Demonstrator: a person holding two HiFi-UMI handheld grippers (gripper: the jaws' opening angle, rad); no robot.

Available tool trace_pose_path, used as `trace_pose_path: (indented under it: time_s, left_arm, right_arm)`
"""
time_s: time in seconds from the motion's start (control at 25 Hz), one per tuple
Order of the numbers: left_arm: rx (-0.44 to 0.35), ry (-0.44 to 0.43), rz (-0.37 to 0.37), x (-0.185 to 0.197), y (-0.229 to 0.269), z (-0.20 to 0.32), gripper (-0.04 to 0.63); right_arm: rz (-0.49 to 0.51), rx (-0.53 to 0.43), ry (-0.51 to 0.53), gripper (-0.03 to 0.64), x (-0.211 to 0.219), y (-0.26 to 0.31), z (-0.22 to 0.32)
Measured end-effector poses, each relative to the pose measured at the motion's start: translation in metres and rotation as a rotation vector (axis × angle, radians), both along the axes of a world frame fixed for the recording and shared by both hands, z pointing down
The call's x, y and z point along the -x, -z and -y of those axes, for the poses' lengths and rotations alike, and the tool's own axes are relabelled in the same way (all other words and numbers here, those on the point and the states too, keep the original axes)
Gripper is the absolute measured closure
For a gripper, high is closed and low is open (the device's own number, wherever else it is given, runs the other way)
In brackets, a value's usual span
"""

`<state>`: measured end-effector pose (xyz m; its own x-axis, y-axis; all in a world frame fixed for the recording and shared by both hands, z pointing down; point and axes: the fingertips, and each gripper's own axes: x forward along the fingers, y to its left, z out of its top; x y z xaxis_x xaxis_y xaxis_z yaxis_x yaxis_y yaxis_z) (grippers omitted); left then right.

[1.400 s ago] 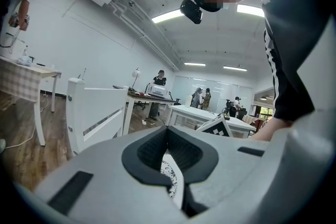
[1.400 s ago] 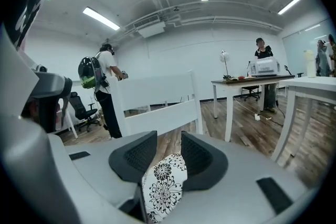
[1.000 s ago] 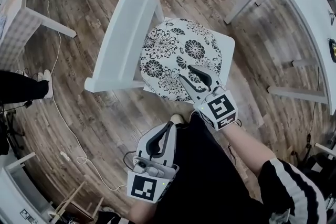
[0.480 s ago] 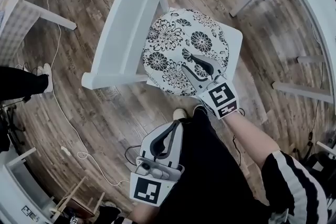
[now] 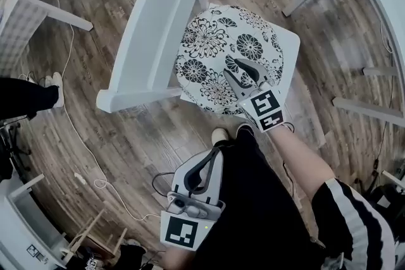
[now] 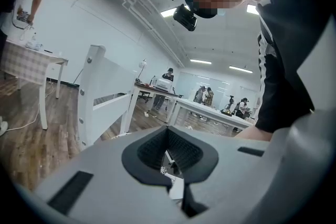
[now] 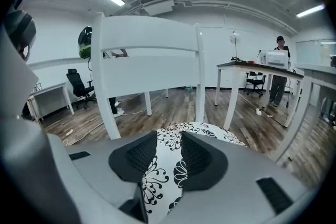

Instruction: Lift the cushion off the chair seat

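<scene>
1. Head view: I see one cushion (image 5: 215, 47), round with a black-and-white flower print. It lies flat on the seat of the one white chair (image 5: 158, 22). It is near enough circular that I can name no long axis. One edge sits against the backrest, and the opposite edge leaves a bare seat corner at the right.
2. Same view, two grippers. The right gripper (image 5: 242, 71) is out over the cushion's near part, pointing toward the backrest, with the forearm (image 5: 297, 161) stretched behind it. Its jaws are spread. I cannot tell whether they touch the fabric.
3. The left gripper (image 5: 214, 156) hangs low against my operator's dark clothing above the wooden floor (image 5: 126, 136), well apart from the chair.
4. Left gripper view: the left gripper (image 6: 167, 131) has its jaws pressed together at the tips, with nothing between them. It aims level, past the chair (image 6: 97, 97) on its left.
5. Right gripper view: the right gripper (image 7: 169, 147) has its jaws apart, and the cushion (image 7: 197, 131) shows in the gap and beyond it. The chair's backrest (image 7: 149, 55) stands upright straight ahead.
</scene>
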<state>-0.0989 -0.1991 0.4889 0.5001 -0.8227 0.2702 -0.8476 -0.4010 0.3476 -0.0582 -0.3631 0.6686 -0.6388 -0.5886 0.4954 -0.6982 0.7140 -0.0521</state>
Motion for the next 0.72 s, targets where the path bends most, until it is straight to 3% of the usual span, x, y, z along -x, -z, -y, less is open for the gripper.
trace_pose_path:
  time_s: [0.4, 0.72]
  left_arm:
    - [0.020, 0.023, -0.021, 0.004, -0.003, 0.002, 0.595]
    - [0.042, 0.005, -0.025, 0.002, -0.010, 0.001, 0.595]
  right_arm:
    - [-0.034, 0.042, -0.006, 0.483, 0.003, -0.028, 0.016]
    - [-0.062, 0.087, -0.068, 0.483, -0.001, -0.054, 0.035]
